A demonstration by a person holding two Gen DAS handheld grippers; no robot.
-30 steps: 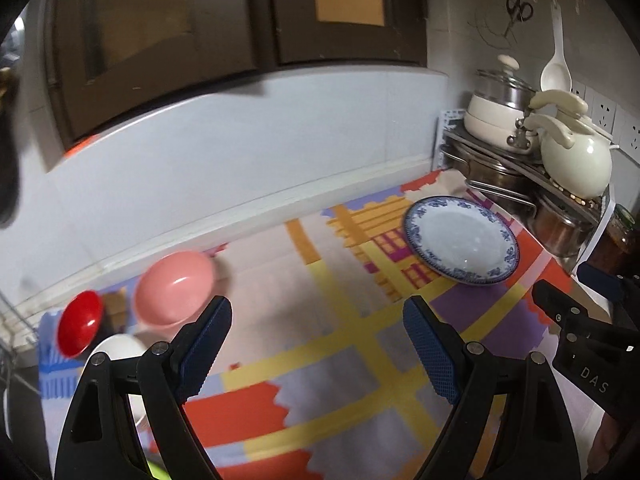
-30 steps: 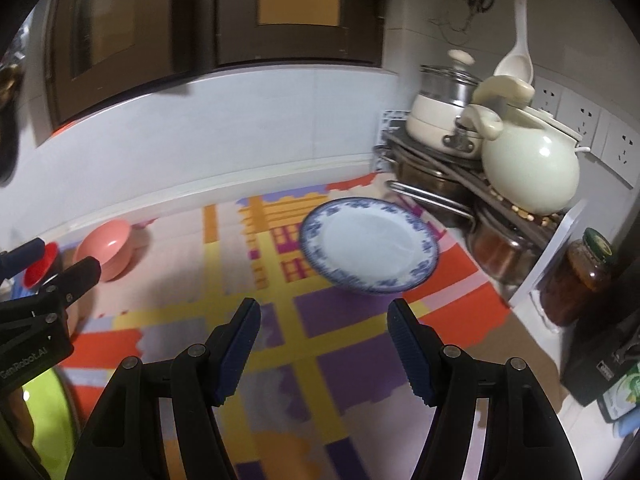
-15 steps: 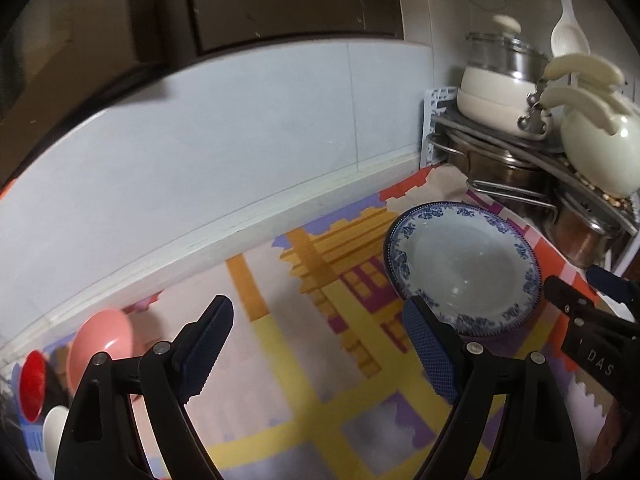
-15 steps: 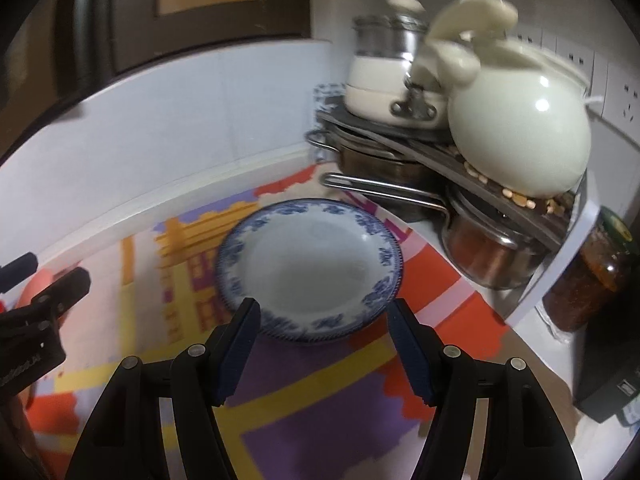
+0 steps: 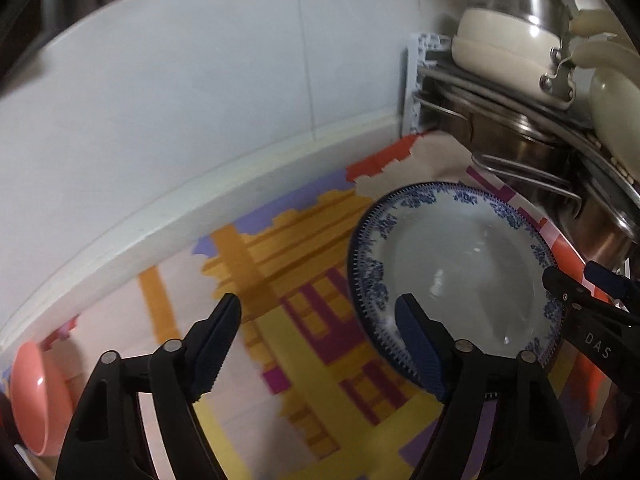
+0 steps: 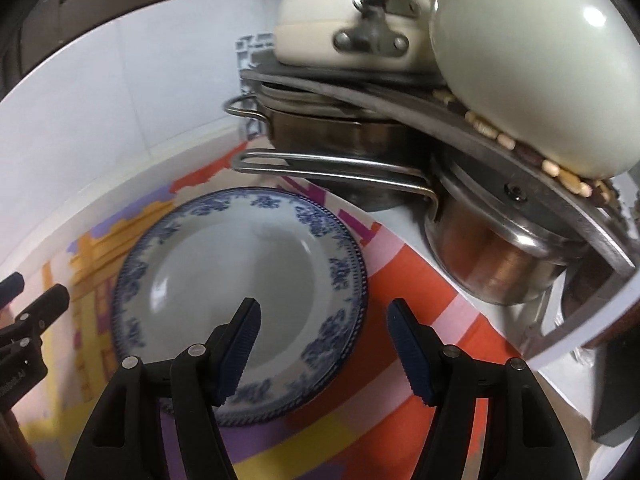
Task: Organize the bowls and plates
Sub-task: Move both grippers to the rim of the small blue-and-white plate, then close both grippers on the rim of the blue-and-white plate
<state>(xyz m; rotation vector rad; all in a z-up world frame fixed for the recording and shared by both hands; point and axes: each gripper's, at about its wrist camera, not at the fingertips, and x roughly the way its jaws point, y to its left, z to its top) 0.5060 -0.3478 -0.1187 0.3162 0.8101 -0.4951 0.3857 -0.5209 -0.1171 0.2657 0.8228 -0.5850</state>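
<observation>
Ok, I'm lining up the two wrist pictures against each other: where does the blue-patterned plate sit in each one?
Left wrist view: the blue-patterned plate lies right of centre, its near rim behind the left gripper's right-hand finger.
Right wrist view: the plate lies centre-left, its right rim between the right gripper's open fingers.
Shared landmark: the steel pot's long handle just beyond the plate.

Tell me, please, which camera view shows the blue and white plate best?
The right wrist view: the plate lies nearly whole and sharp there. In the left wrist view one finger covers part of its near rim and its right edge meets the other gripper.
</observation>
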